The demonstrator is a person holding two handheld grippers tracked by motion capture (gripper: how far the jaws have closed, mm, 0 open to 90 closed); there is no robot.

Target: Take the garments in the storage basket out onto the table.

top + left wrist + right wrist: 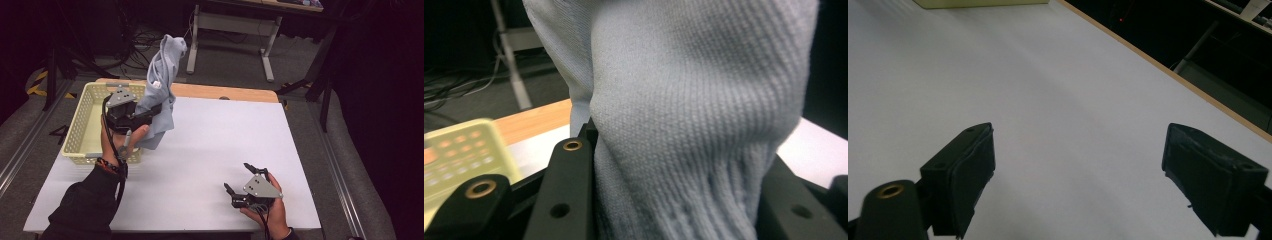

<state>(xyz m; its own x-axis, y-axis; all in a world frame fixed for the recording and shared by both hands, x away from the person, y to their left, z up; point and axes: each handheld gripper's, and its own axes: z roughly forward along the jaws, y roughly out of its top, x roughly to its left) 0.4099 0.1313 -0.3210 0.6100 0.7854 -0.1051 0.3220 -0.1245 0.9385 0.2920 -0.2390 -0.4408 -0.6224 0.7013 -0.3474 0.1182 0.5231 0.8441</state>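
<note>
- Left gripper [150, 114] had its jaws clamped on the grey knit garment [162, 75], held up beside the yellow basket [85, 120].
- Right gripper [239, 180] sat wide open on the white table [210, 145], holding nothing.

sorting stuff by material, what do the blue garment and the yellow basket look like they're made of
The blue garment: knit fabric, probably cotton or a blend, matte and soft; fine ribbed stitch rows show where the left tongs pinch it. The yellow basket: looks like moulded plastic, pale and smooth; its walls are a regular grid of holes.
</note>
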